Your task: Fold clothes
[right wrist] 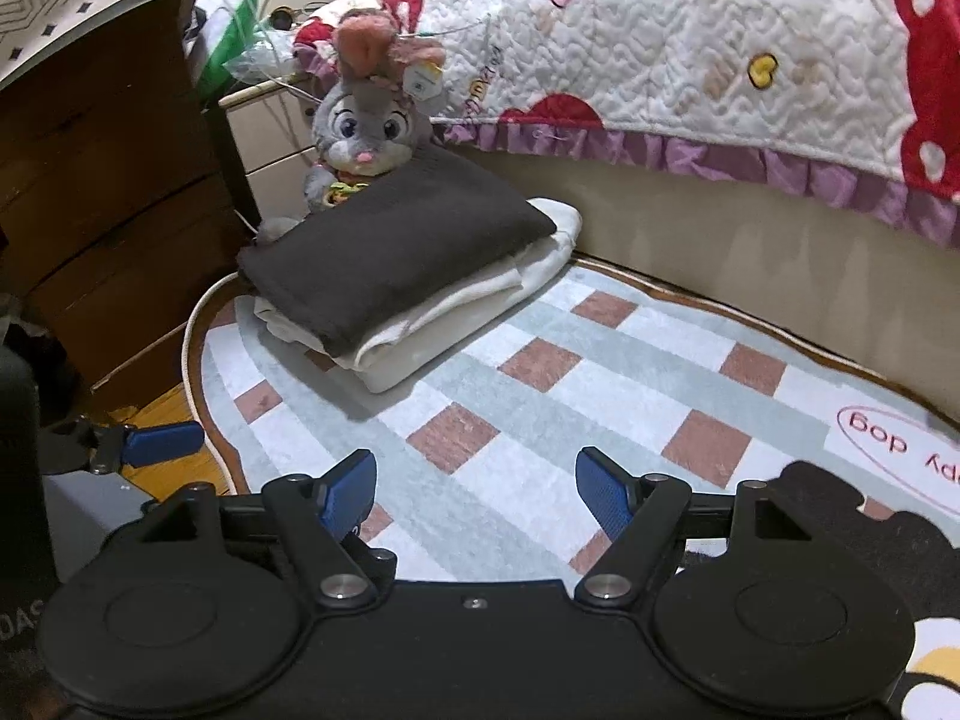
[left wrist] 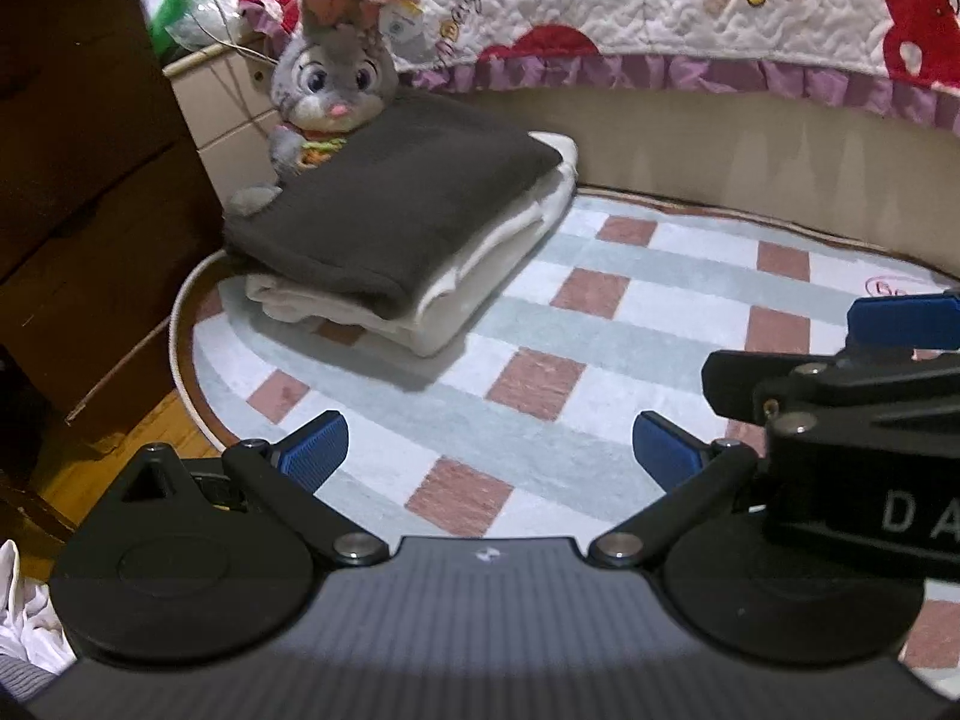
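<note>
A folded dark grey garment (left wrist: 396,210) (right wrist: 390,252) lies on top of folded cream clothes (left wrist: 480,276) (right wrist: 444,312), stacked at the far left of a checked rug (left wrist: 570,324) (right wrist: 600,372). My left gripper (left wrist: 489,450) hovers over the rug well short of the stack, open, nothing between its blue pads. My right gripper (right wrist: 477,489) is also open and empty, over the rug nearer me than the stack. In the left wrist view the right gripper (left wrist: 840,372) shows at the right edge. The left gripper's blue fingertip (right wrist: 162,441) shows at the left of the right wrist view.
A grey plush rabbit (left wrist: 336,72) (right wrist: 366,126) leans behind the stack. A bed with a quilted cover (left wrist: 690,6) (right wrist: 690,42) borders the rug's far side. A dark wooden cabinet (left wrist: 84,180) (right wrist: 102,192) stands at the left. White cloth (left wrist: 18,612) lies at the lower left.
</note>
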`<state>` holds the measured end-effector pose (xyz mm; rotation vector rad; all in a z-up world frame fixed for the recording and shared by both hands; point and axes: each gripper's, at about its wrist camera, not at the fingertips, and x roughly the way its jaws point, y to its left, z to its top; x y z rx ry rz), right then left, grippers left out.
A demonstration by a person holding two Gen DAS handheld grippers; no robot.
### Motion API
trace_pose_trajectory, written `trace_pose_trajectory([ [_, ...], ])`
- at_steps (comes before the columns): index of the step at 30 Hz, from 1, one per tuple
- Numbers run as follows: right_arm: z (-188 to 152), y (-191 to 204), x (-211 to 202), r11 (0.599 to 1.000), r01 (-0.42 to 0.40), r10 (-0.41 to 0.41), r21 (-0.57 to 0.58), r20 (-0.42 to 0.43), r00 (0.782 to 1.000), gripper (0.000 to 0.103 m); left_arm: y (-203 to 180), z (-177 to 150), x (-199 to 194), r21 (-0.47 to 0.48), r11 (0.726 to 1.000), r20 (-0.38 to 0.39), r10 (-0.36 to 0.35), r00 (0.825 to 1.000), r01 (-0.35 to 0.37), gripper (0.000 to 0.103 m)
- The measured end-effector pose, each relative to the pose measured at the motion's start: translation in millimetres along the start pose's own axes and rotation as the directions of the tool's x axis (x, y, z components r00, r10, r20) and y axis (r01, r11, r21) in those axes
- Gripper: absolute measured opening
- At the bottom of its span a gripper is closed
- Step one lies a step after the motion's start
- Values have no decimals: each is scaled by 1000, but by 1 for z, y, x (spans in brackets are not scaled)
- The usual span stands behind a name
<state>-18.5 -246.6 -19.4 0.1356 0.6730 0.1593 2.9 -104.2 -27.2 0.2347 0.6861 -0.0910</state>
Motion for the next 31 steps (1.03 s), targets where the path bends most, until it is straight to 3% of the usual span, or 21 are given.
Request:
trace_pose_trajectory([
  [10,2,17,-9,999,25,-25,-28,12,1000,78,16,-2,0,-51,999,-31,1,1000,-3,103],
  [31,-3,21,3,999,36,-37,-29,-43,998,78,14,-9,12,-13,1000,-69,14,997,-15,103],
])
